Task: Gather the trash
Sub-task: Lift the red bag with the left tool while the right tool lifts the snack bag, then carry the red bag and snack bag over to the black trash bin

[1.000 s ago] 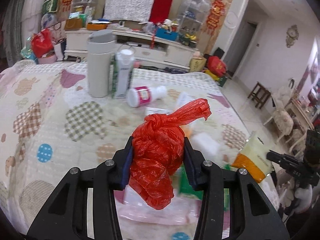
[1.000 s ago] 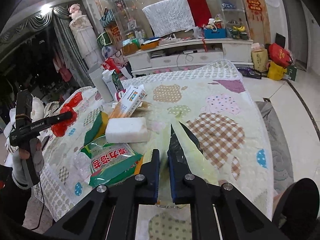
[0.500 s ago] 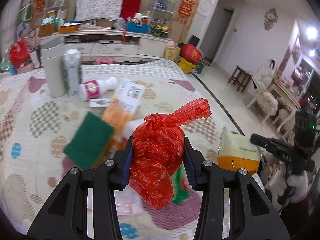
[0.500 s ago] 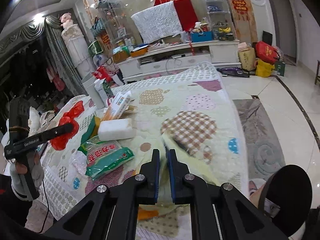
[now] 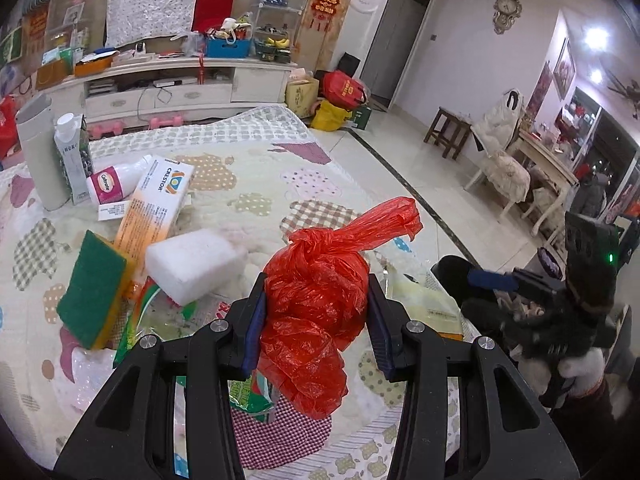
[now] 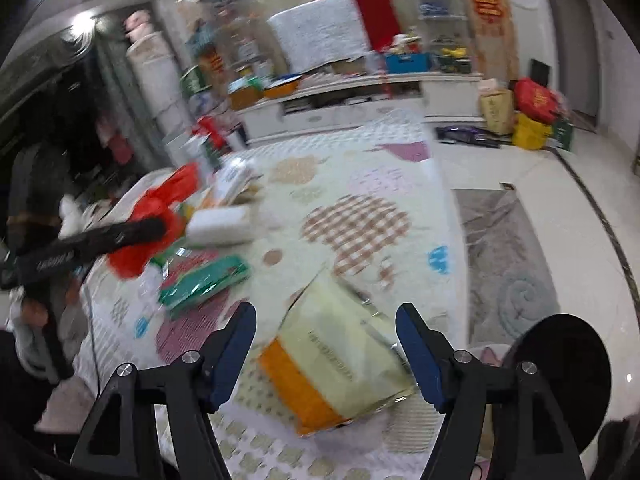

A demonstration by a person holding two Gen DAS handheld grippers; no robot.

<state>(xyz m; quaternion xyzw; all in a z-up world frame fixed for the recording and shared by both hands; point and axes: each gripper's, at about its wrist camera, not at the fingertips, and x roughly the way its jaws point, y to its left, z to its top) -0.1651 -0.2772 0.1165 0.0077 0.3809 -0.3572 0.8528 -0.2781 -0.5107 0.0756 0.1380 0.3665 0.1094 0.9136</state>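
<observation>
My left gripper (image 5: 316,332) is shut on a knotted red plastic bag (image 5: 316,292), held above the patterned tablecloth (image 5: 256,184). In the right wrist view the red bag (image 6: 160,208) shows at the left, blurred. My right gripper (image 6: 326,316) has its jaws opening wide. A pale yellow pouch with an orange end (image 6: 340,360) lies between the fingers, and the pads do not press on it. The pouch (image 5: 424,304) sits near the table's right edge in the left wrist view.
On the cloth lie a white foam block (image 5: 196,264), a green scouring sponge (image 5: 92,292), an orange-and-white box (image 5: 156,204), a white bottle (image 5: 116,180) and a green snack packet (image 6: 204,284). A grey tumbler (image 5: 38,152) stands far left. A black round object (image 6: 560,360) is off the table's edge.
My right gripper's jaws went from shut on the yellow pouch to wide apart, letting it go. My left gripper carried the red bag to the right, toward the right gripper.
</observation>
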